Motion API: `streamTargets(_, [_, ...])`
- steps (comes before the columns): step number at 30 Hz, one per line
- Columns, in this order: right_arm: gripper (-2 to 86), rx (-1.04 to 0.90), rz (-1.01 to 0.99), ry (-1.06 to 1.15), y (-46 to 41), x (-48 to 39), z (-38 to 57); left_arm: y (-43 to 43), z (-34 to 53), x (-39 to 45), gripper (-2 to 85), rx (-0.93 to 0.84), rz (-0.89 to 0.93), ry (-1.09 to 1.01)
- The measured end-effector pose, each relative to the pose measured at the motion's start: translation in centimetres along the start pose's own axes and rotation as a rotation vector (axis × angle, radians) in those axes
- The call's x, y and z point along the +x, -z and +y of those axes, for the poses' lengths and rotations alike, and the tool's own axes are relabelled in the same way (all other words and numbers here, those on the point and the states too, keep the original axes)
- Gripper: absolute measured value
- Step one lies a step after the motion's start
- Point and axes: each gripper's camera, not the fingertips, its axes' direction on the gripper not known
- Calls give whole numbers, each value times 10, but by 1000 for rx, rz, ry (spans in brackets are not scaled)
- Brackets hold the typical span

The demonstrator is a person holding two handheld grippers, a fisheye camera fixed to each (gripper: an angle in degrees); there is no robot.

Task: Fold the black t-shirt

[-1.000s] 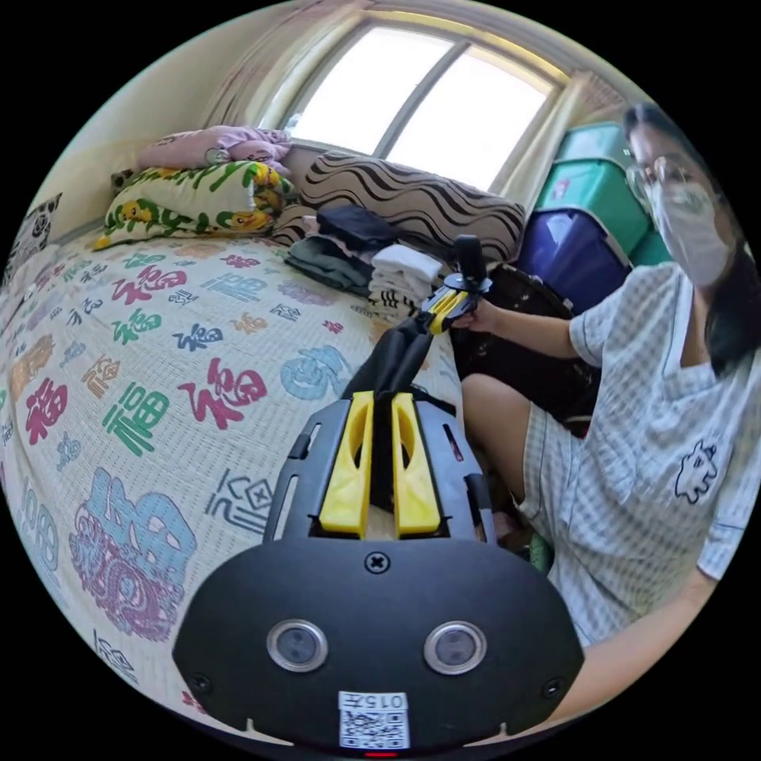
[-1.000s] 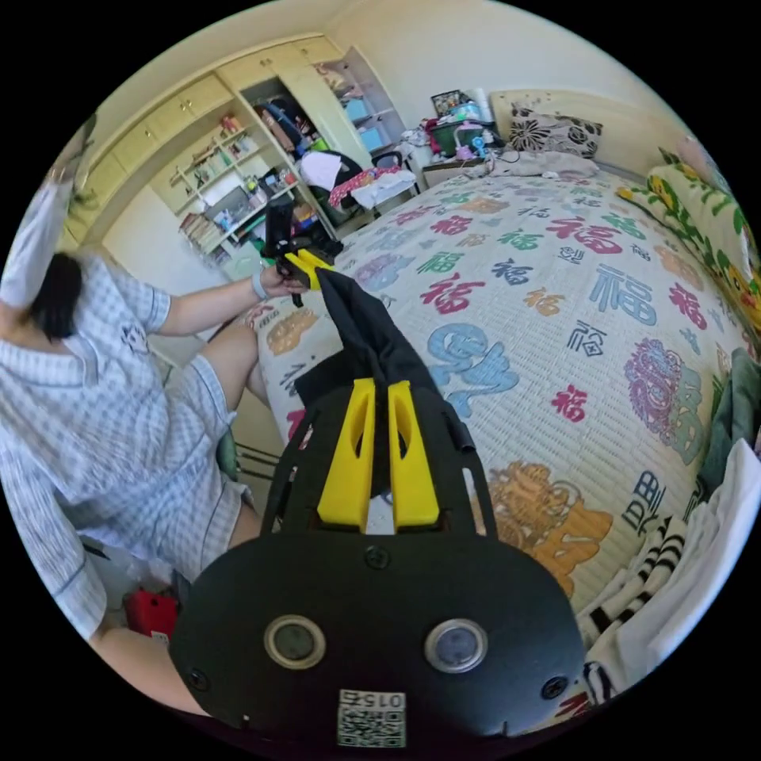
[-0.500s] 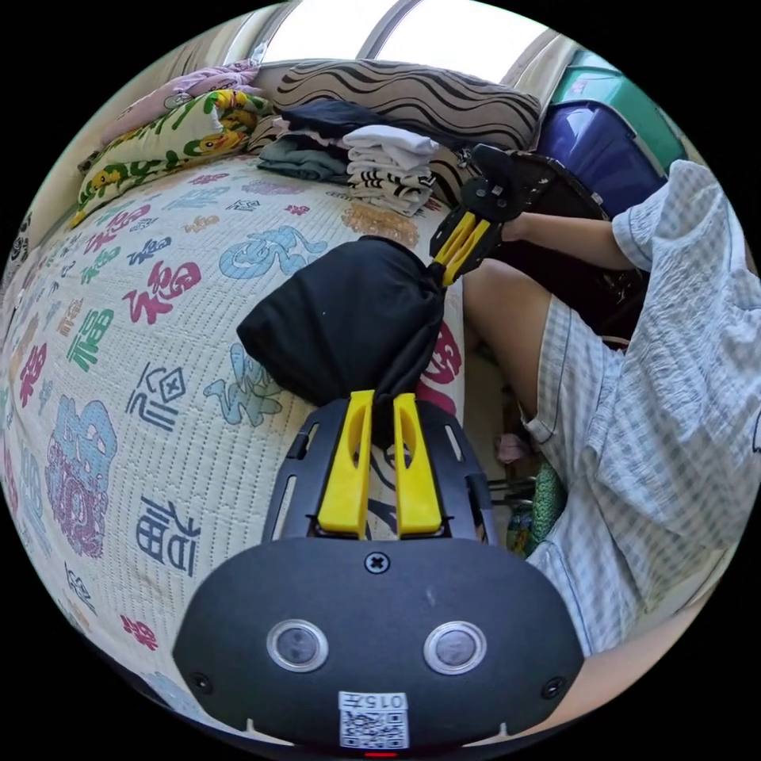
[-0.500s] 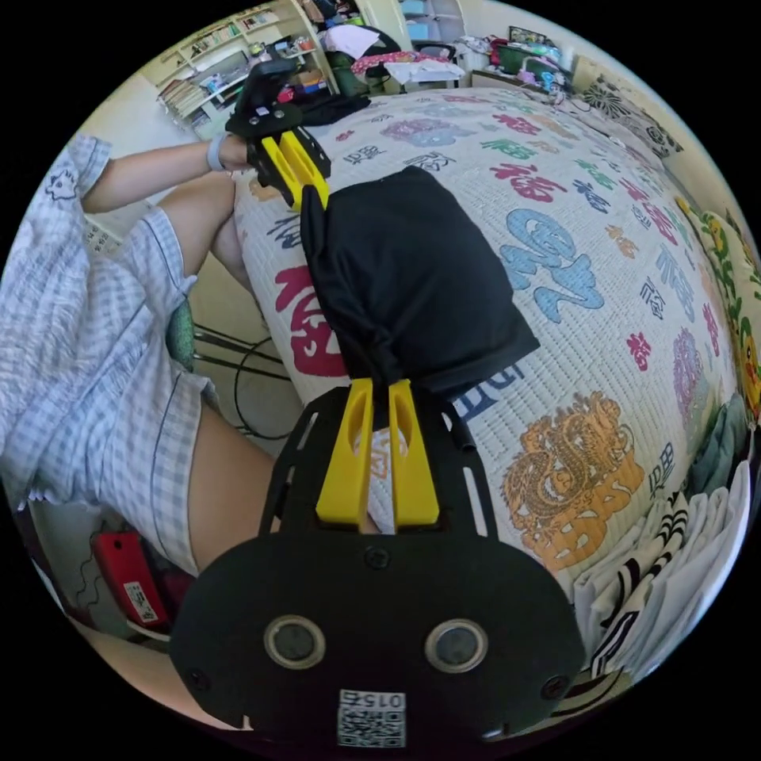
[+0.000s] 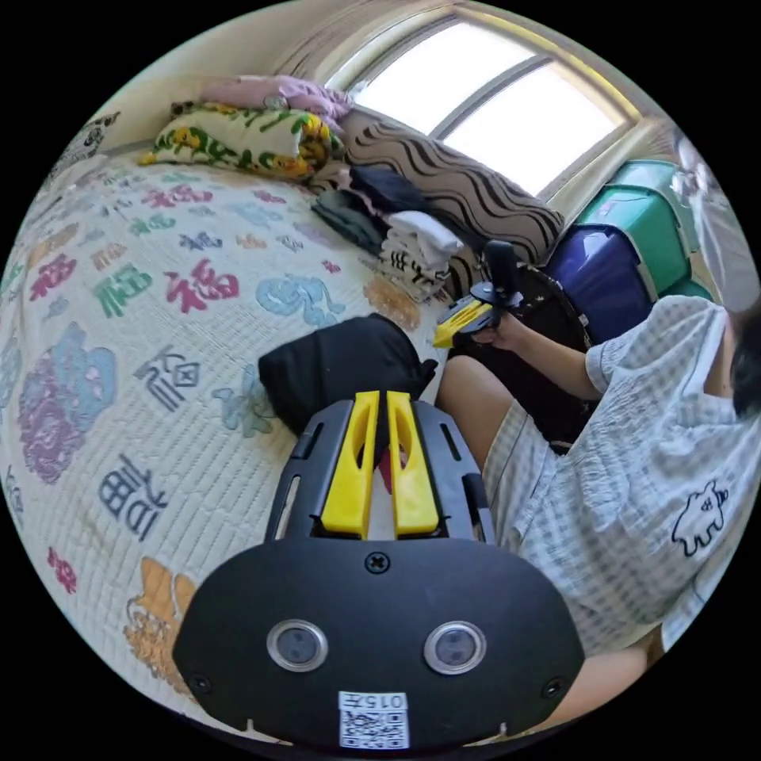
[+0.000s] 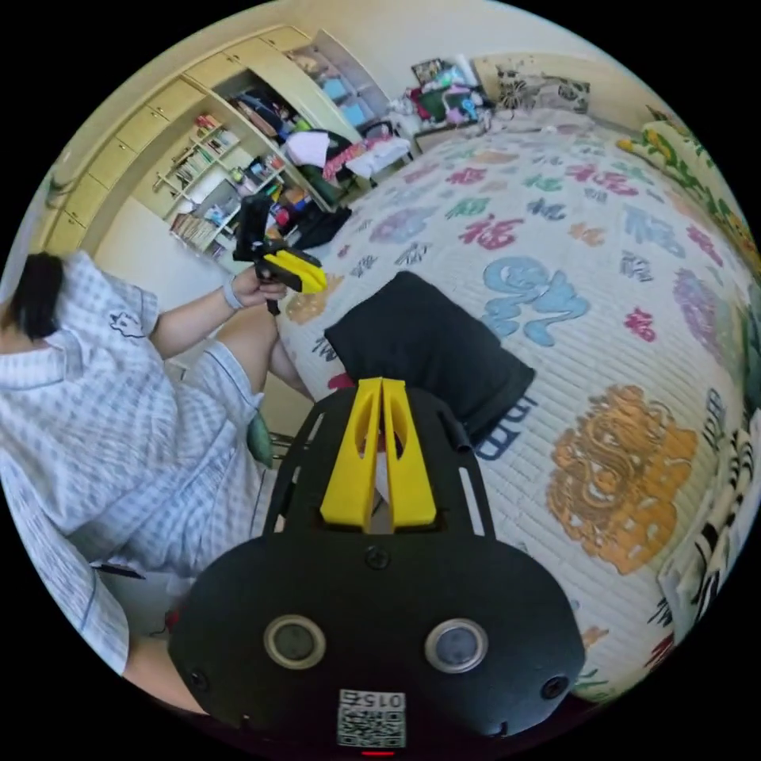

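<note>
The black t-shirt [image 5: 341,376] [image 6: 428,341] lies as a compact folded bundle on the patterned bedspread [image 5: 119,317], close to the bed's near edge. My left gripper [image 5: 377,396] is just short of it, jaws shut with nothing between them; the right gripper view shows it [image 6: 305,273] held off the bed's edge, apart from the shirt. My right gripper [image 6: 382,382] has its yellow jaws pressed together and empty, just short of the shirt. In the left gripper view it [image 5: 440,339] hovers beside the shirt's far corner without touching.
A stack of folded clothes [image 5: 404,238] [image 6: 729,507] sits near a striped bolster [image 5: 468,194], with pillows [image 5: 246,143] beyond it. Plastic storage bins [image 5: 626,238] stand by the window. A person [image 5: 634,476] sits at the bed's edge. Cluttered shelves [image 6: 230,182] line the far wall.
Both grippers held the black t-shirt, lowered it onto the bed, then let go and drew back. The shirt now rests on the bedspread by itself.
</note>
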Motion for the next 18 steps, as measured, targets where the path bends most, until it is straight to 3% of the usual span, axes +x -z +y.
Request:
streamTargets(4, [-5, -391, 67, -5, -61, 15, -19, -49, 1, -25, -4, -246, -43, 64])
streamTargets(10, [1, -255, -99, -223, -10, 52, -7, -23, 11, -52, 2, -177, -20, 204])
streamTargets(14, [47, 49, -93, -397, 61, 85, 1, 20, 4, -81, 75, 122, 18, 351])
streamTargets(18, [90, 141, -149, -551, 79, 123, -13, 1, -24, -119, 100, 146, 51, 456])
